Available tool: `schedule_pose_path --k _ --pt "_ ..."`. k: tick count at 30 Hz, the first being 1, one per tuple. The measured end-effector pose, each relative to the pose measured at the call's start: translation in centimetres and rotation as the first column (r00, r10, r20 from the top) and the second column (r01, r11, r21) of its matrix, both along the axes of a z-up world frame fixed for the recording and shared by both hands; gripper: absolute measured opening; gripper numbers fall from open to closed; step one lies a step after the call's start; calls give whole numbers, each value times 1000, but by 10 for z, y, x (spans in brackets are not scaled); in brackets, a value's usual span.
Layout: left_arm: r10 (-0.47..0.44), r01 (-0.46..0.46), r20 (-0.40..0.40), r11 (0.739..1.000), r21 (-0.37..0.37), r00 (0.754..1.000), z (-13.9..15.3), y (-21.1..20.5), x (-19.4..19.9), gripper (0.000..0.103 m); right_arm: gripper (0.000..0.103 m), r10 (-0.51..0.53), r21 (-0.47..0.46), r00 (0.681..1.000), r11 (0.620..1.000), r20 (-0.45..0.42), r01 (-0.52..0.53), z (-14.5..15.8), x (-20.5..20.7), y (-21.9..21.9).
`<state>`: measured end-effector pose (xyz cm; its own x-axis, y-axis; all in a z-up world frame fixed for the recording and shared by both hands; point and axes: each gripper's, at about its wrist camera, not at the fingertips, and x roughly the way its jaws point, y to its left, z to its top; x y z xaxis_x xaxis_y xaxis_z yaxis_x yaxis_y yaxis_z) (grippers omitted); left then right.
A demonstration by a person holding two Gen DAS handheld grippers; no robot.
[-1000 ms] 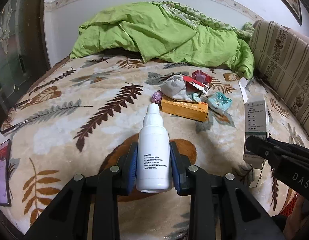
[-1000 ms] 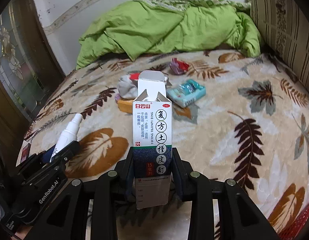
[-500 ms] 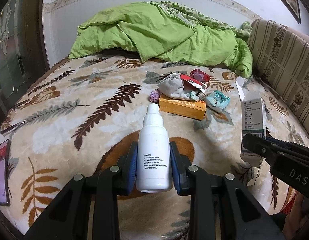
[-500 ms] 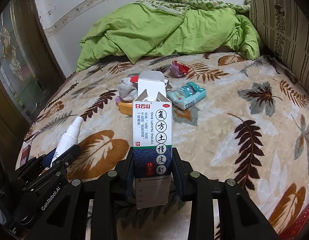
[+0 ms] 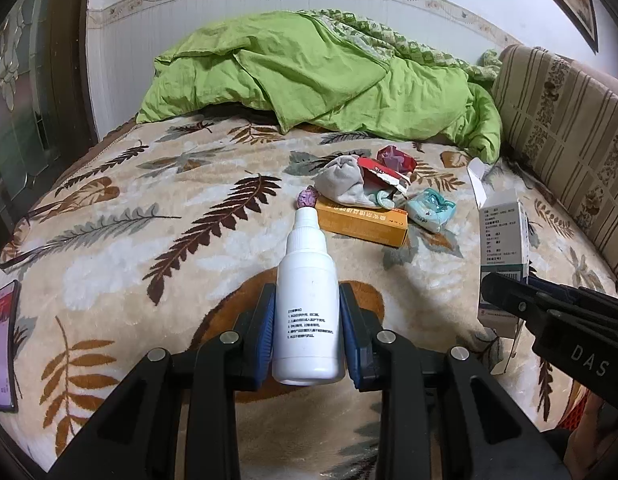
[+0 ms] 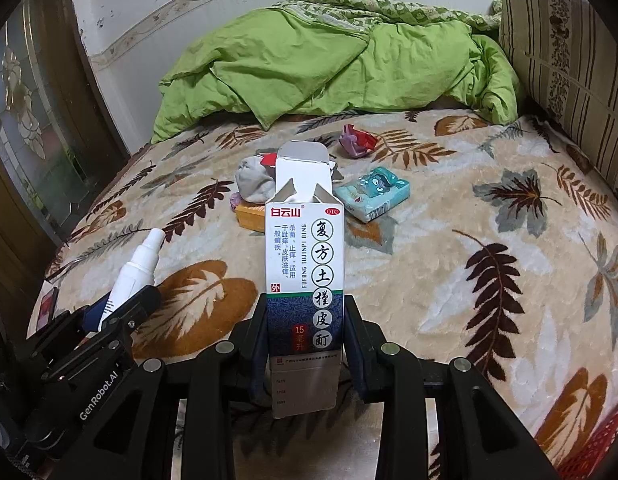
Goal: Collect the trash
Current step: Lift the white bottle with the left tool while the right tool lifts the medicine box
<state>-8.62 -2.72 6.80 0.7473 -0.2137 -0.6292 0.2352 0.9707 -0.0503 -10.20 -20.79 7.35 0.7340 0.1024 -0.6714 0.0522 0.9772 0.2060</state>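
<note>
Squarely between jaws: bottle (image 5: 307, 312), carton (image 6: 305, 296).

We count one white bottle (image 5: 307, 300), two cartons, a white medicine box (image 6: 305, 280) and an orange box (image 5: 363, 222), and one tissue pack (image 6: 375, 194). We also see one grey sock (image 5: 343, 186), one green quilt (image 5: 329, 76), one phone (image 5: 3, 344) and two grippers.

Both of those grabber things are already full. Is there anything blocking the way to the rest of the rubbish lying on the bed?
Nothing on the blanket blocks the pile around the orange box. But the left hand-held gripper clamps a white bottle and the right hand-held gripper an opened medicine carton.
</note>
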Motion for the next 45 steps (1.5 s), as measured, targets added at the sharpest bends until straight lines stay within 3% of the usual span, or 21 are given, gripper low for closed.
schedule_pose_path --k 31,45 --pt "-2 2 8 1000 -8 1000 2 -1 -4 29 36 -16 3 1000 1000 -10 16 0 1 0" --pt "-67 65 -34 996 -69 997 9 0 -25 29 36 -7 28 1000 1000 -11 7 7 -18 3"
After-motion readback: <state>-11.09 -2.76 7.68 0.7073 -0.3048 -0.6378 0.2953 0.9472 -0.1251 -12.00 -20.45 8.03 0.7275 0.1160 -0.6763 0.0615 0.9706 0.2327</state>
